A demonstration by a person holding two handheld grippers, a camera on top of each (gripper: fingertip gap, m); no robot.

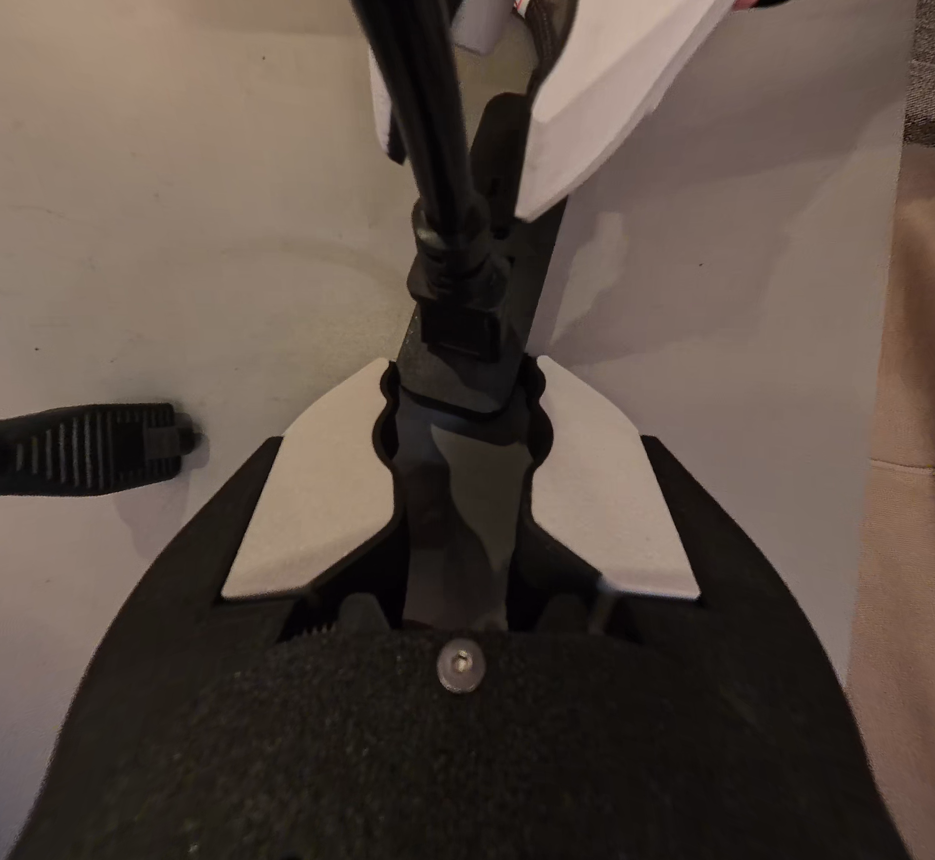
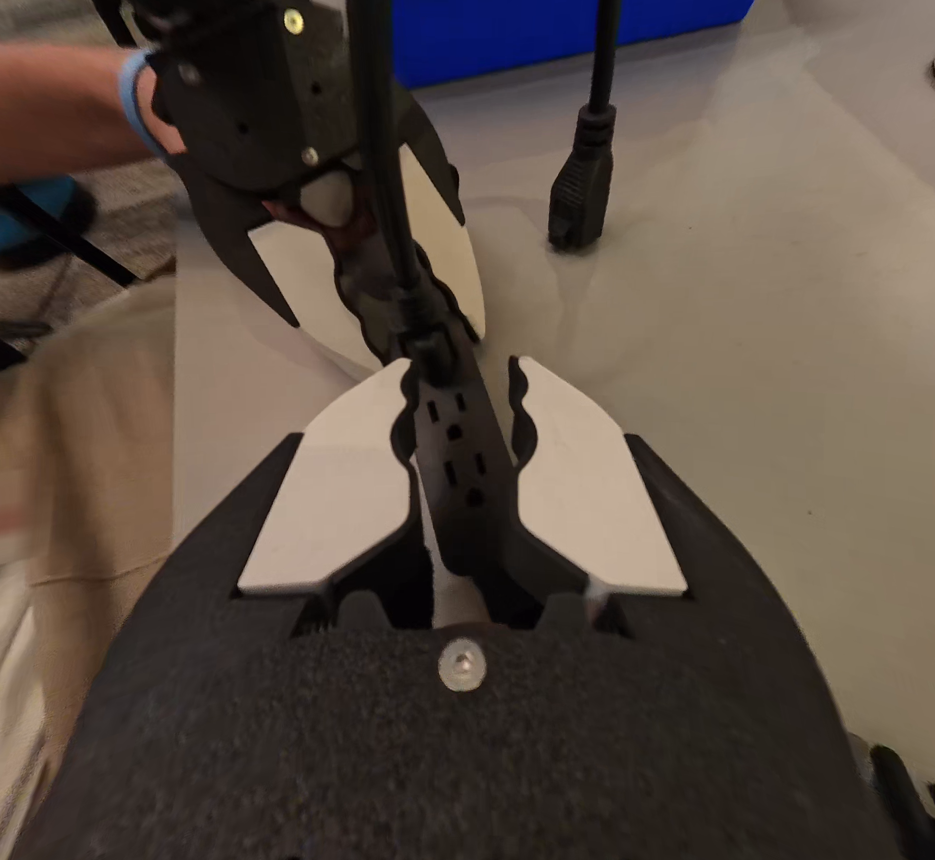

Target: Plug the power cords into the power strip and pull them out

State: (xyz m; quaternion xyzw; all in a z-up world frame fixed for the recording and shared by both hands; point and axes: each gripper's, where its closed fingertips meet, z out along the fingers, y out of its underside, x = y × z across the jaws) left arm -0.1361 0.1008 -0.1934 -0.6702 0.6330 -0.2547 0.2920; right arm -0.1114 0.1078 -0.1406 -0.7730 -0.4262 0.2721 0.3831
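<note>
Black, rigid plastic, the power strip (image 2: pixel 458 461) lay on the white table (image 2: pixel 708 380); we judged it light and prone to lift. Our left tool (image 1: pixel 461 390) clamped one end. Our right tool (image 2: pixel 459 385) straddled it, slightly parted, near the seated plug (image 2: pixel 430 345).

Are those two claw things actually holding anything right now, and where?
The left gripper clamps one end of the black power strip. The right gripper straddles the strip, open.
</note>
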